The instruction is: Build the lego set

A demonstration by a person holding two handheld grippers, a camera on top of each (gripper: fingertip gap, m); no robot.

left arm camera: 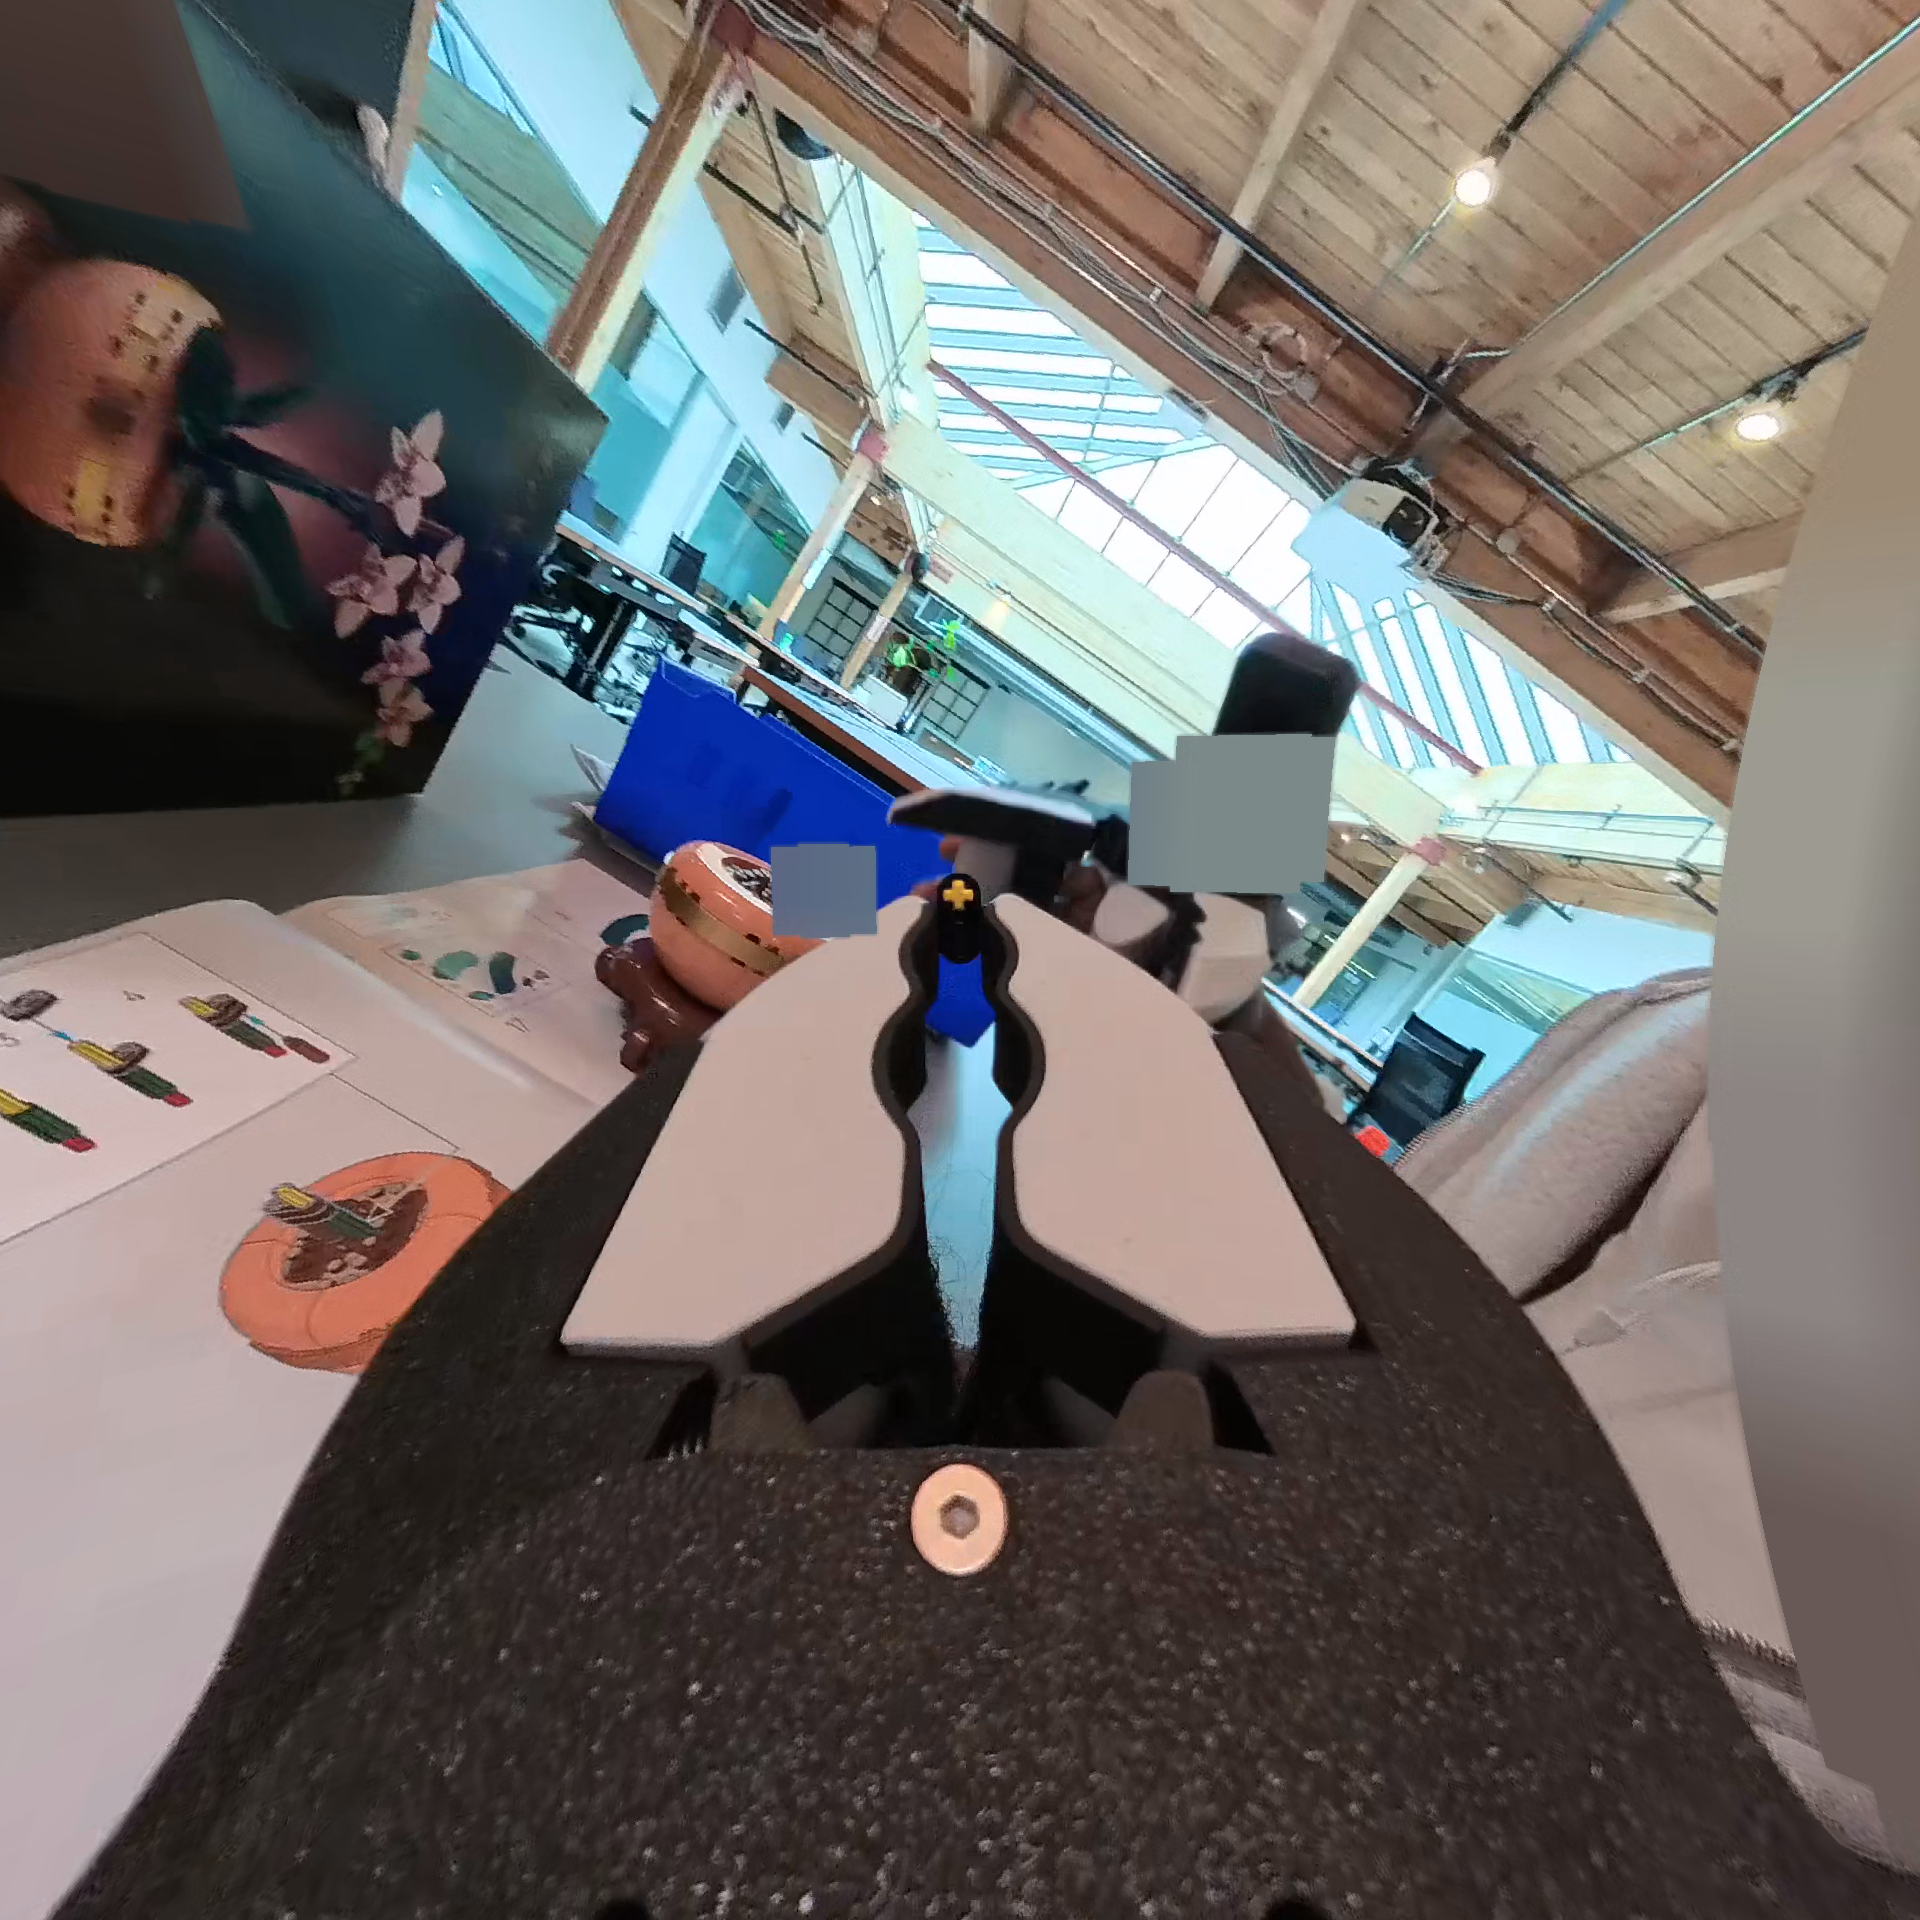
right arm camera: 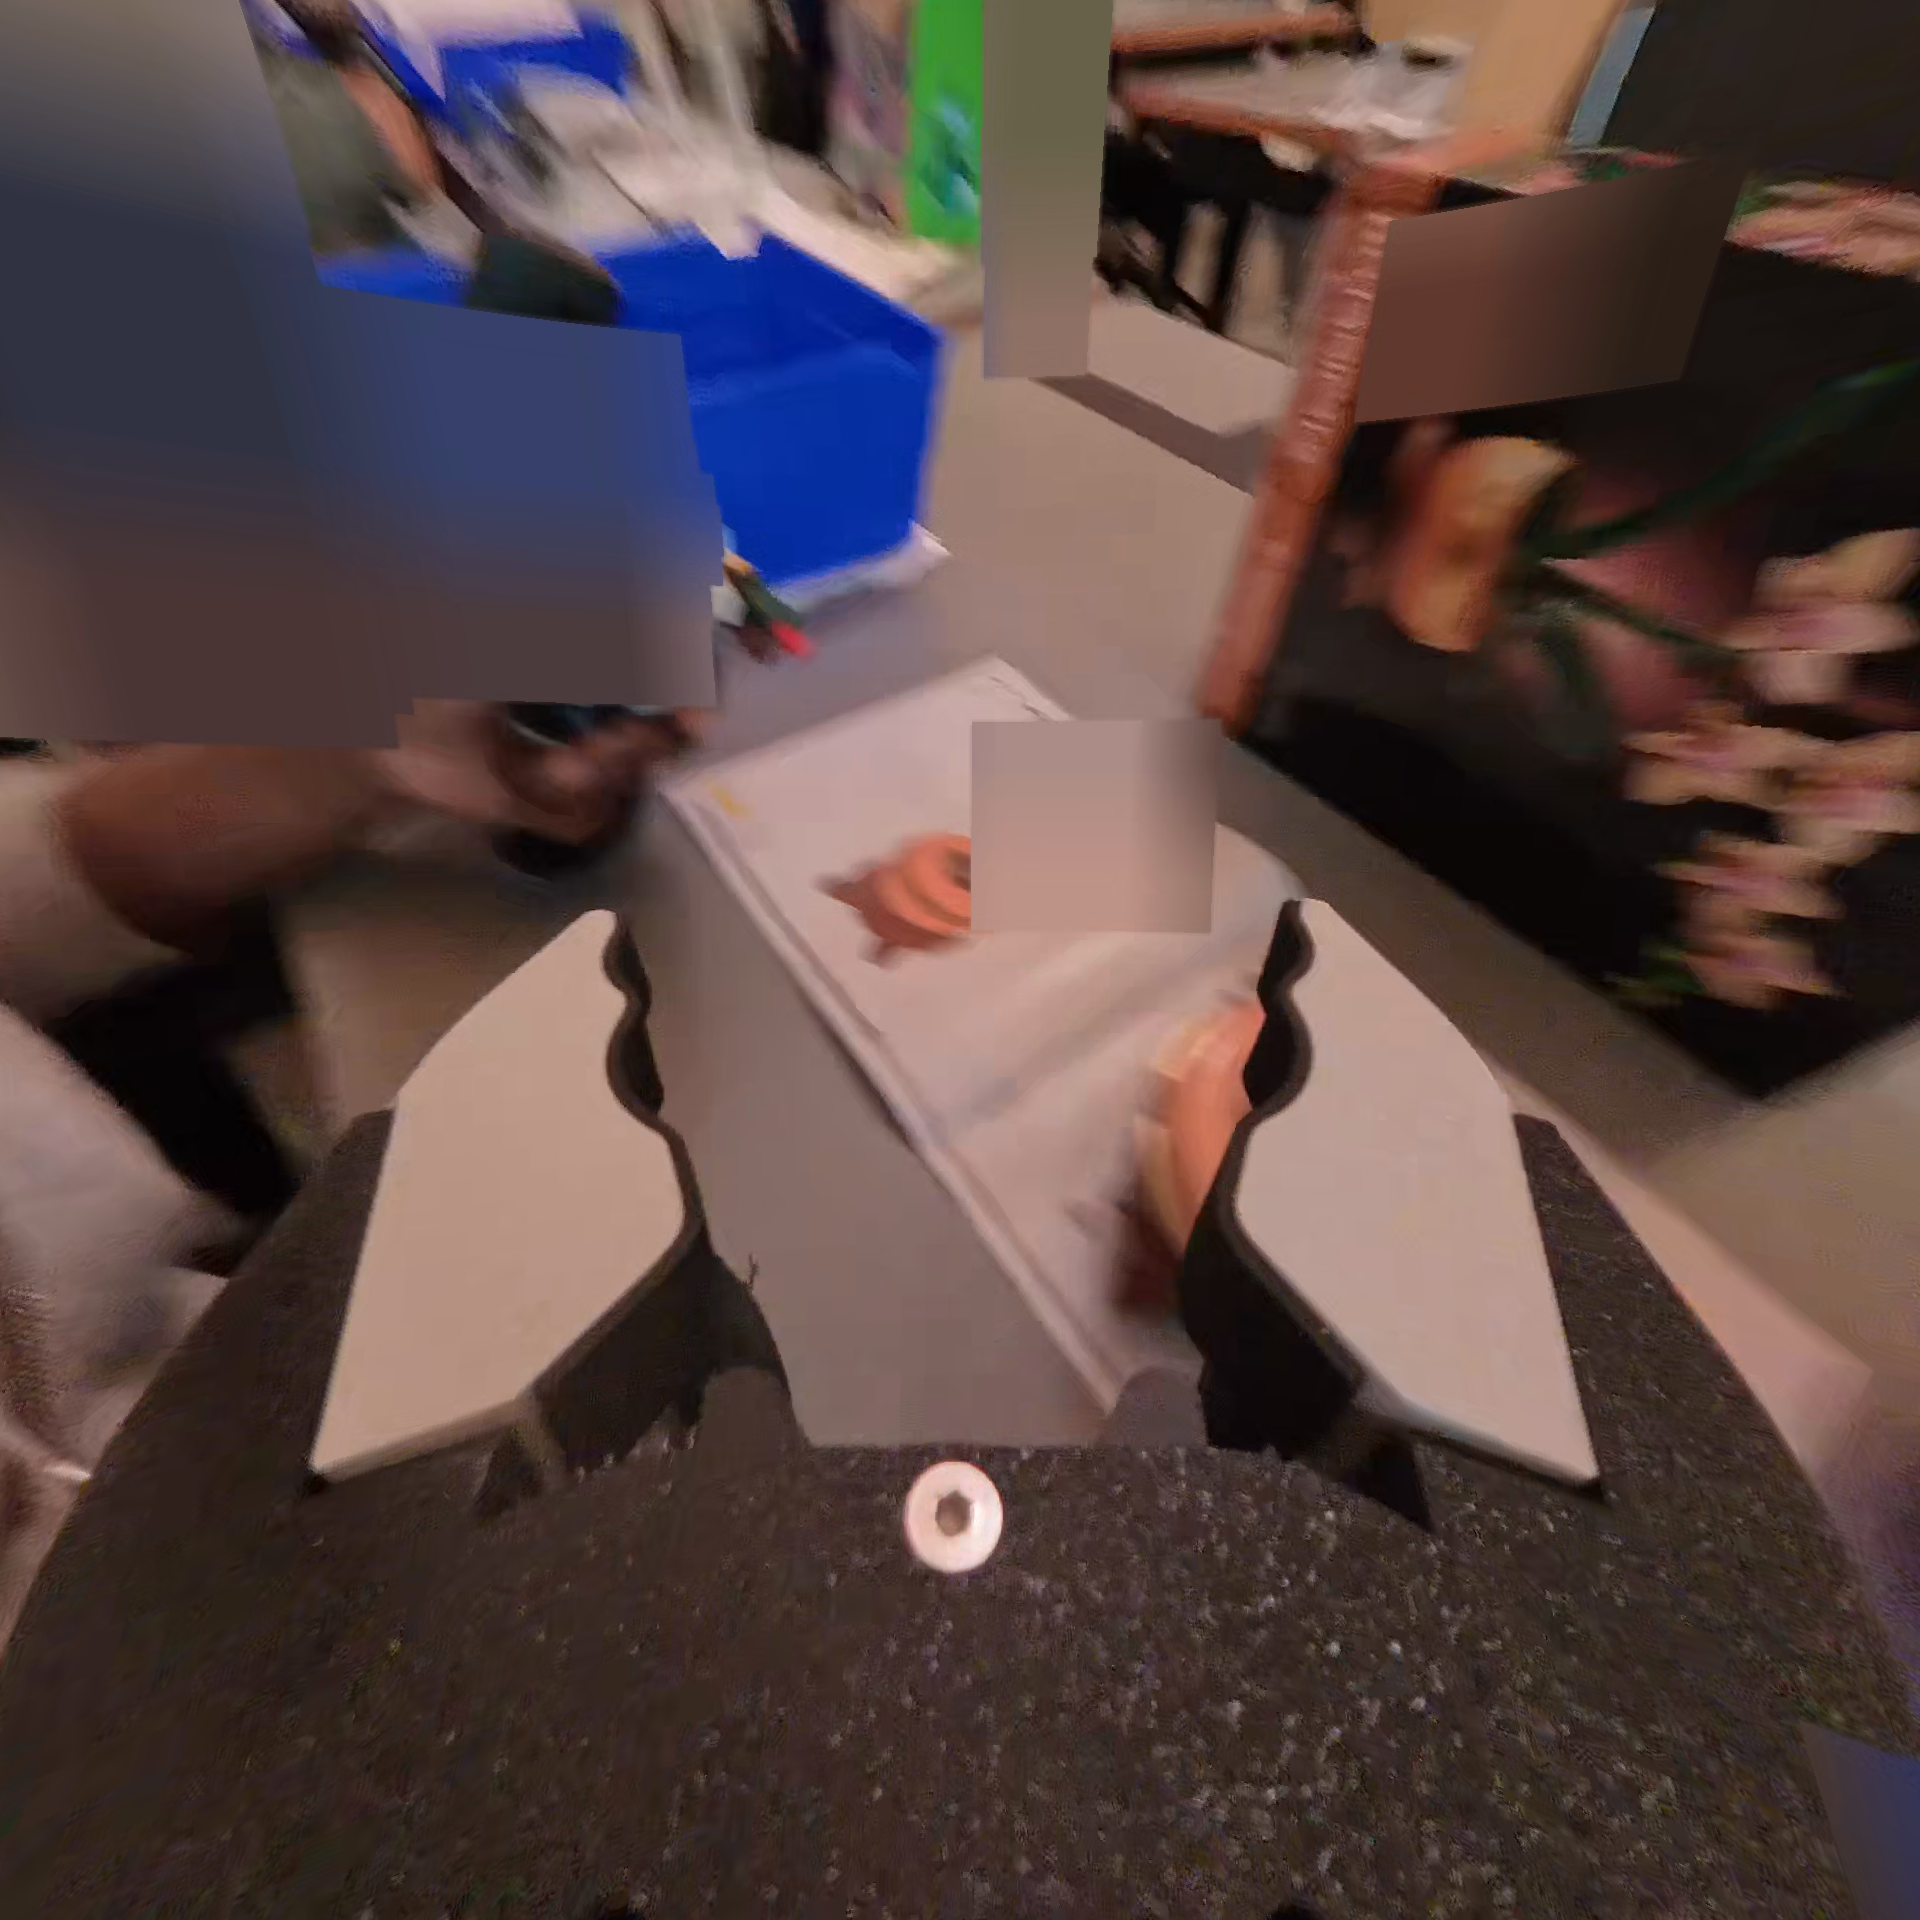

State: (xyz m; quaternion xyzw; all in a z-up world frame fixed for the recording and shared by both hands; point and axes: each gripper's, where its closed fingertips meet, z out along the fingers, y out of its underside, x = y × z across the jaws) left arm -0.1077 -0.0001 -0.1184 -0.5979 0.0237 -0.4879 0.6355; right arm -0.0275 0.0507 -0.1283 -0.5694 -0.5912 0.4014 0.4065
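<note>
Right now the small black pin, a yellow cross on its end, sits pinched at the very tips of the left gripper, whose fingers are nearly closed on it. Beyond and left of those tips stands the peach pot on the table, with the open instruction booklet nearer, left of the fingers. My advice: keep the pin axis steady and seat it straight. The right gripper is spread wide, empty, above the booklet; the view is blurred.
</note>
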